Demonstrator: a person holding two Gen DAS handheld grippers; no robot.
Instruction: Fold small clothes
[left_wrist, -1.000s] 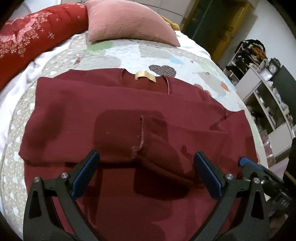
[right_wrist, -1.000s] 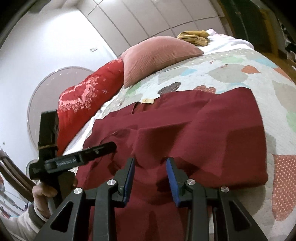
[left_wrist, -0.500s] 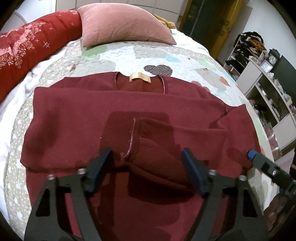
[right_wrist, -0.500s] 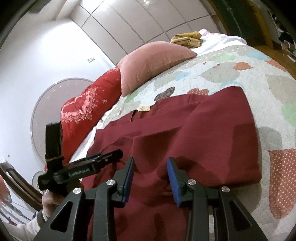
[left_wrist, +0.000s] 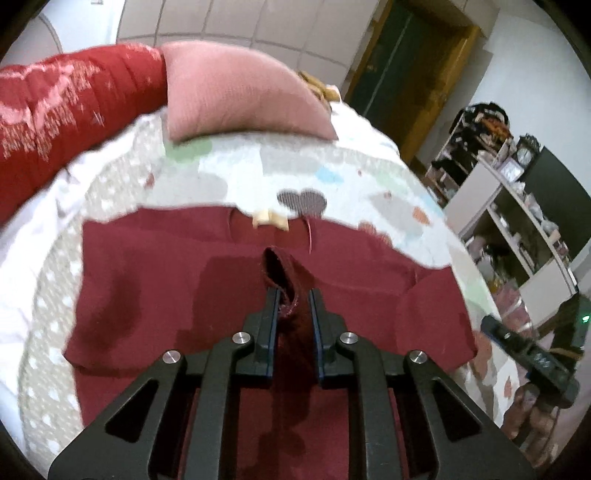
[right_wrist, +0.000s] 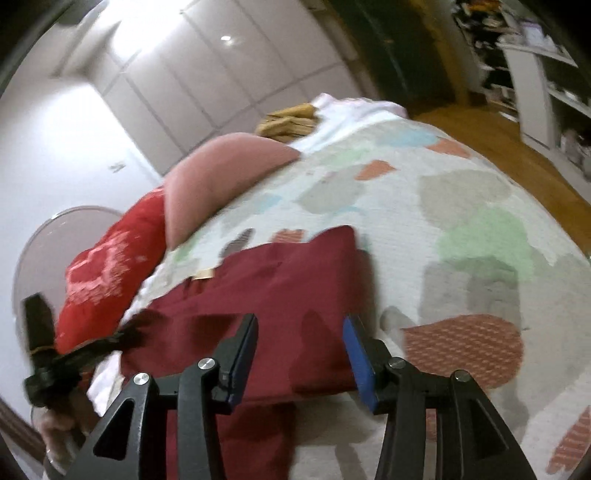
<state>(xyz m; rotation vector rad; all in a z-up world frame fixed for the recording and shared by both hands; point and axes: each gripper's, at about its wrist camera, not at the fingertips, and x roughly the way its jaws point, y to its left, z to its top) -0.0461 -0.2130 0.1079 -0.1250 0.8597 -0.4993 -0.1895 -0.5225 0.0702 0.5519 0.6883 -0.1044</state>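
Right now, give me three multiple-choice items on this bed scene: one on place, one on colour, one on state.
1. Where does the pink pillow lie?
A. at the head of the bed, beyond the garment
B. on the shelves
C. on the floor

2. What colour is the garment spread on the quilt?
A. navy
B. dark red
C. white

3. What is between the fingers of the left hand-held gripper?
A. nothing
B. the tan label
C. a fold of the garment

Answers: 1 A, the pillow sits past the collar; 2 B, the cloth is dark red in both views; 3 C, the closing jaws pinch a raised ridge of fabric.
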